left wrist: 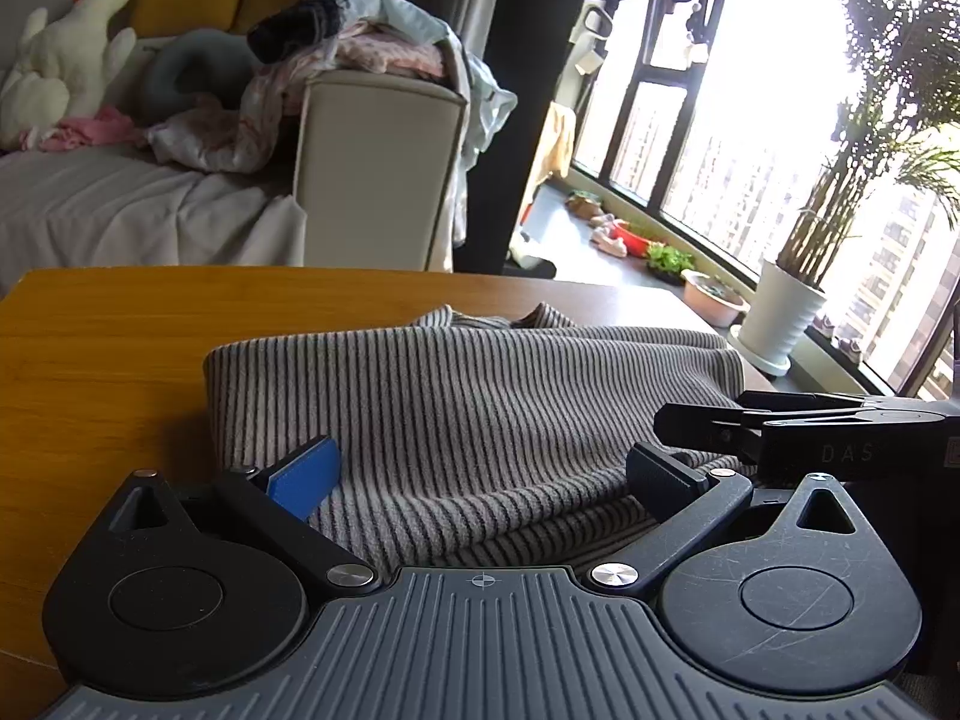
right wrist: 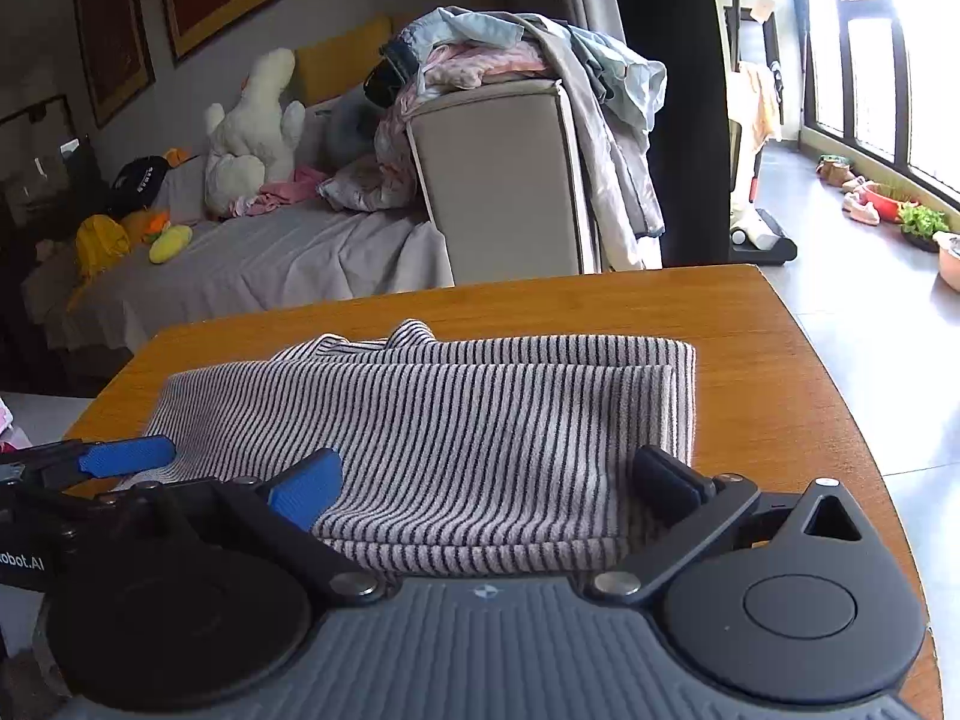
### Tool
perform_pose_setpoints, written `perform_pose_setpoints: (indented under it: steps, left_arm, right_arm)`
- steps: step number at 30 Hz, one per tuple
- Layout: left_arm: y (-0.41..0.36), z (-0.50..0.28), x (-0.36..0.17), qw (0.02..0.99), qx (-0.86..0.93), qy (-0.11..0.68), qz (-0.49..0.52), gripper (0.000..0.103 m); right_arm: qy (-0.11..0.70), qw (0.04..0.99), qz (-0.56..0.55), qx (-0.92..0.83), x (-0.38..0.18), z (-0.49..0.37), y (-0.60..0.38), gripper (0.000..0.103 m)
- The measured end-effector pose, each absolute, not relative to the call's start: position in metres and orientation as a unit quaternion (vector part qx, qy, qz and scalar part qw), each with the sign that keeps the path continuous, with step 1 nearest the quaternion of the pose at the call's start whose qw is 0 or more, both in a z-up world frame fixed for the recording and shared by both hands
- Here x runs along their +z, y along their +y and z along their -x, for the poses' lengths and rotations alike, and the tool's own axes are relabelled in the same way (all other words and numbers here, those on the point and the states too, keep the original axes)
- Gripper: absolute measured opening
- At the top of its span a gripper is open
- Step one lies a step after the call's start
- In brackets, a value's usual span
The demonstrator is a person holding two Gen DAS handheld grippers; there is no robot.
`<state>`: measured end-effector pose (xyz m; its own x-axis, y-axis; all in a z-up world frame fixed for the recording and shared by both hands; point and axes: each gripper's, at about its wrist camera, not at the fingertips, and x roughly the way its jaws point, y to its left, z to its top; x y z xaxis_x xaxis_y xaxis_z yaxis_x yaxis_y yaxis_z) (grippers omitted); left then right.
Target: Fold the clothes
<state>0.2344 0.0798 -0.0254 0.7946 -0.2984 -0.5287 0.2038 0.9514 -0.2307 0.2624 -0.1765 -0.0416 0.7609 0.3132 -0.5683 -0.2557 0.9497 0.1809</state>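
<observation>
A folded grey-and-black striped garment [left wrist: 480, 402] lies flat on the wooden table [left wrist: 102, 360]. My left gripper [left wrist: 485, 476] stands open at the garment's near edge, and the cloth runs between its blue and black pads without being pinched. The right gripper [left wrist: 708, 420] shows side-on at the right of the left wrist view, over the garment's right end. In the right wrist view the same garment [right wrist: 480, 414] spreads ahead, and my right gripper [right wrist: 486, 480] is open wide across its near folded edge. A blue pad [right wrist: 126, 456] of the left gripper reaches in from the left.
The table's rounded right edge [right wrist: 840, 396] drops to a tiled floor. Beyond the far edge stands a beige sofa arm [right wrist: 504, 180] piled with loose clothes [right wrist: 510, 54], with a white stuffed toy [right wrist: 252, 126] on the seat. A potted plant [left wrist: 786, 312] stands by the windows.
</observation>
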Motion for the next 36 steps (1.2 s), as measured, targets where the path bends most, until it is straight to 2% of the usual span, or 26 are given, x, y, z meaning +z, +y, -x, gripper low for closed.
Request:
perform_pose_setpoints:
  steps: [1, 3, 4, 5, 6, 8, 10, 12, 13, 14, 17, 21, 26, 31, 36]
  left_arm:
    - [0.08, -0.233, -0.025, 0.944, -0.134, 0.289, 0.082, 0.103]
    - [0.081, -0.23, -0.025, 0.945, -0.135, 0.285, 0.084, 0.103]
    - [0.082, -0.23, -0.025, 0.945, -0.136, 0.284, 0.09, 0.103]
    - [0.084, -0.231, -0.026, 0.944, -0.137, 0.284, 0.095, 0.103]
    - [0.085, -0.231, -0.026, 0.944, -0.139, 0.283, 0.1, 0.103]
    - [0.088, -0.231, -0.026, 0.942, -0.142, 0.283, 0.11, 0.103]
    - [0.088, -0.231, -0.026, 0.942, -0.144, 0.282, 0.114, 0.103]
    - [0.092, -0.233, -0.024, 0.938, -0.151, 0.288, 0.117, 0.103]
    - [0.095, -0.232, -0.022, 0.936, -0.155, 0.293, 0.117, 0.103]
    - [0.098, -0.231, -0.019, 0.934, -0.158, 0.299, 0.117, 0.103]
    - [0.113, -0.223, -0.007, 0.932, -0.157, 0.307, 0.114, 0.103]
    - [0.144, -0.212, 0.026, 0.938, -0.137, 0.281, 0.149, 0.103]
    - [0.158, -0.186, 0.062, 0.95, -0.126, 0.243, 0.149, 0.103]
    - [0.148, -0.171, 0.066, 0.95, -0.124, 0.256, 0.125, 0.103]
    - [0.133, -0.16, 0.053, 0.945, -0.122, 0.291, 0.085, 0.103]
  right_arm:
    - [0.311, 0.938, -0.039, 0.148, -0.04, -0.262, -0.174, 0.103]
    - [0.293, 0.946, -0.016, 0.141, -0.029, -0.261, -0.169, 0.091]
    - [0.277, 0.95, 0.003, 0.143, -0.02, -0.26, -0.165, 0.075]
    - [0.263, 0.953, 0.023, 0.15, -0.009, -0.262, -0.159, 0.068]
    - [0.254, 0.954, 0.038, 0.155, 0.0, -0.266, -0.152, 0.066]
    - [0.264, 0.948, 0.048, 0.17, 0.009, -0.284, -0.14, 0.055]
    - [0.292, 0.939, 0.047, 0.176, 0.006, -0.309, -0.125, 0.054]
    - [0.317, 0.932, 0.051, 0.17, -0.009, -0.335, -0.11, 0.048]
    - [0.33, 0.928, 0.057, 0.164, -0.019, -0.347, -0.103, 0.04]
    - [0.34, 0.925, 0.058, 0.16, -0.028, -0.355, -0.099, 0.025]
    - [0.352, 0.92, 0.046, 0.169, -0.034, -0.357, -0.099, 0.006]
    - [0.317, 0.926, 0.005, 0.207, 0.006, -0.318, -0.118, 0.006]
    - [0.272, 0.927, -0.025, 0.257, 0.053, -0.218, -0.159, 0.006]
    - [0.305, 0.91, -0.005, 0.282, 0.026, -0.13, -0.169, 0.006]
    - [0.342, 0.895, 0.013, 0.287, -0.01, -0.086, -0.163, 0.006]
